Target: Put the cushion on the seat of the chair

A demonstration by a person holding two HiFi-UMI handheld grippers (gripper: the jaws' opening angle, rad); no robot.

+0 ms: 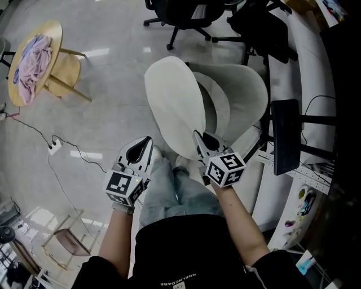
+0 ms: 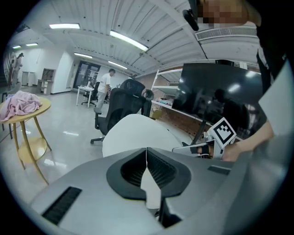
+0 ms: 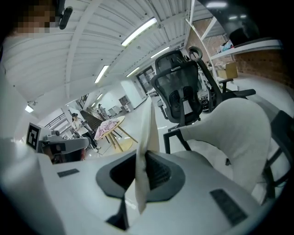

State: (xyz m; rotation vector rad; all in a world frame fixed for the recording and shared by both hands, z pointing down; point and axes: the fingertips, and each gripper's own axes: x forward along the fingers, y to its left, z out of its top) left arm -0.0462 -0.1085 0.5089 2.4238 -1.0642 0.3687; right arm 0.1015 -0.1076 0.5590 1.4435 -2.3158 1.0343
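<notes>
A round white cushion (image 1: 172, 101) hangs on edge in front of the white shell chair (image 1: 242, 90). My right gripper (image 1: 197, 135) is shut on the cushion's lower rim. In the right gripper view the cushion (image 3: 149, 124) shows as a thin white edge pinched between the jaws of the right gripper (image 3: 146, 156), with the chair (image 3: 239, 128) to the right. My left gripper (image 1: 148, 140) sits just left of the cushion's lower edge, apart from it. The left gripper view shows the left gripper (image 2: 147, 151) with its tips together, the cushion (image 2: 133, 133) ahead of it, and nothing clearly gripped.
A round wooden side table (image 1: 56, 34) with a pink cloth stands on the floor at far left. Black office chairs (image 1: 186, 17) stand behind the white chair. A dark monitor (image 1: 285, 135) on a stand and white shelving are at right. A cable with a power strip (image 1: 54, 145) lies on the floor.
</notes>
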